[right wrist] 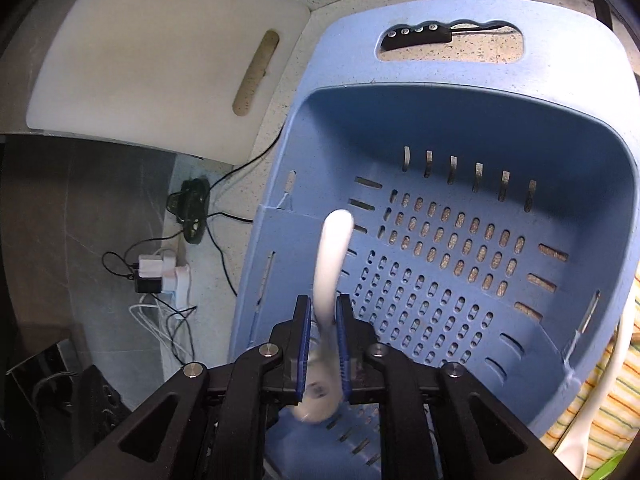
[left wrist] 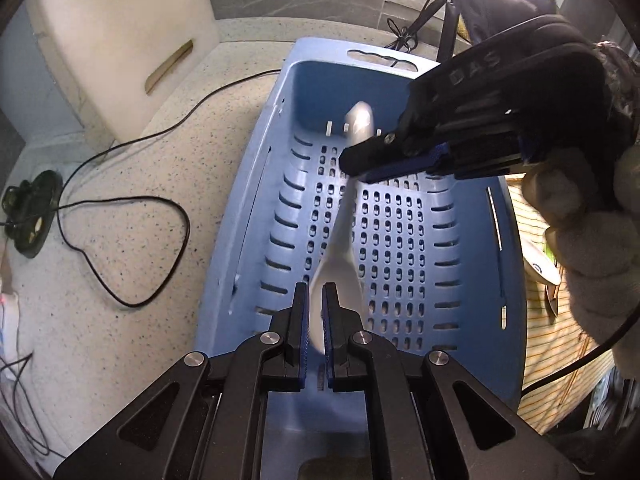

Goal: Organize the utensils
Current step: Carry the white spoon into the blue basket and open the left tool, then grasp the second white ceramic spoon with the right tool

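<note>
A white spoon [left wrist: 340, 240] hangs over the blue perforated basket [left wrist: 400, 248]. My left gripper [left wrist: 316, 304] is closed on the spoon's bowl end. My right gripper [left wrist: 356, 164] comes in from the right, held by a gloved hand, and is closed on the spoon's handle farther up. In the right wrist view the right gripper [right wrist: 324, 312] pinches the blurred spoon [right wrist: 332, 260] between its blue pads, above the basket [right wrist: 460, 128]. The basket holds nothing else that I can see.
A white cutting board [left wrist: 120, 40] leans at the back left and shows in the right wrist view [right wrist: 160, 52]. Black cables [left wrist: 132, 216] lie on the speckled counter. A striped cloth [left wrist: 556, 320] with more utensils lies right of the basket. A power strip [right wrist: 164, 276] sits lower left.
</note>
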Action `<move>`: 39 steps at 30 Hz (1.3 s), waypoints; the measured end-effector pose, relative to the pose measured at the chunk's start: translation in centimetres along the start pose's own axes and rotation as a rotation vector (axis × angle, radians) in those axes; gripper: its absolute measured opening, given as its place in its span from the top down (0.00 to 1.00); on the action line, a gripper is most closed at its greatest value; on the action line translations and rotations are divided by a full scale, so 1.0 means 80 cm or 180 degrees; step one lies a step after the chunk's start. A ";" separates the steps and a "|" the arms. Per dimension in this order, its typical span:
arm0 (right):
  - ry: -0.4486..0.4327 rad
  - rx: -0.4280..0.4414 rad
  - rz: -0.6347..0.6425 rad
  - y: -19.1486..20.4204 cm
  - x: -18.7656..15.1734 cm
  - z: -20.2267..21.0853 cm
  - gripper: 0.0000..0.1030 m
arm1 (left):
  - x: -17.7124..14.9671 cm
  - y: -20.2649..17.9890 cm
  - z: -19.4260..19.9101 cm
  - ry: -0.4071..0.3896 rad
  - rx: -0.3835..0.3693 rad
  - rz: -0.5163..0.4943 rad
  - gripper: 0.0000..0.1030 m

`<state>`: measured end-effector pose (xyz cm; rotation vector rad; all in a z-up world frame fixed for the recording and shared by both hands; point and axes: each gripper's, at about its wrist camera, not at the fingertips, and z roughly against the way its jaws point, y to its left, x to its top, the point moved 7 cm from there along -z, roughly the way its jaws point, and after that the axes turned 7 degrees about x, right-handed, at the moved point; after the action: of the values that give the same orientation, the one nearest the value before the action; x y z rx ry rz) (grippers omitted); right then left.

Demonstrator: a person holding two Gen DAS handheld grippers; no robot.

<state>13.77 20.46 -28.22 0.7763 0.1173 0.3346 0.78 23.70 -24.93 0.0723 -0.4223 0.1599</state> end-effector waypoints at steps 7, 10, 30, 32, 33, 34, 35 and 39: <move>-0.0005 -0.0079 0.0085 0.000 0.003 0.003 0.82 | 0.005 0.000 0.006 -0.0034 0.0016 -0.0007 0.95; -0.0046 -0.0074 0.0155 0.003 0.000 0.016 0.79 | 0.006 0.002 0.010 -0.0038 0.0010 0.0047 0.90; -0.0585 0.0033 0.0693 -0.027 -0.078 0.235 0.61 | -0.033 -0.117 0.105 -0.0415 -0.0266 0.0299 0.59; -0.0549 -0.0021 0.0709 -0.038 -0.084 0.244 0.61 | -0.036 -0.135 0.109 -0.0410 -0.0318 0.0324 0.59; -0.0512 -0.0031 0.0693 -0.047 -0.086 0.248 0.60 | -0.037 -0.146 0.109 -0.0400 -0.0352 0.0340 0.59; -0.0479 -0.0041 0.0669 -0.054 -0.088 0.251 0.60 | -0.038 -0.154 0.108 -0.0387 -0.0380 0.0345 0.59; -0.0439 -0.0048 0.0644 -0.061 -0.089 0.251 0.60 | -0.039 -0.163 0.107 -0.0368 -0.0408 0.0342 0.59; -0.0265 -0.0046 0.0583 -0.085 -0.091 0.243 0.60 | -0.042 -0.192 0.096 -0.0304 -0.0447 0.0344 0.59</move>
<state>13.02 0.56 -19.35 0.7875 -0.0349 0.4754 -2.71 7.31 -19.93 -0.0814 -0.5320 0.2333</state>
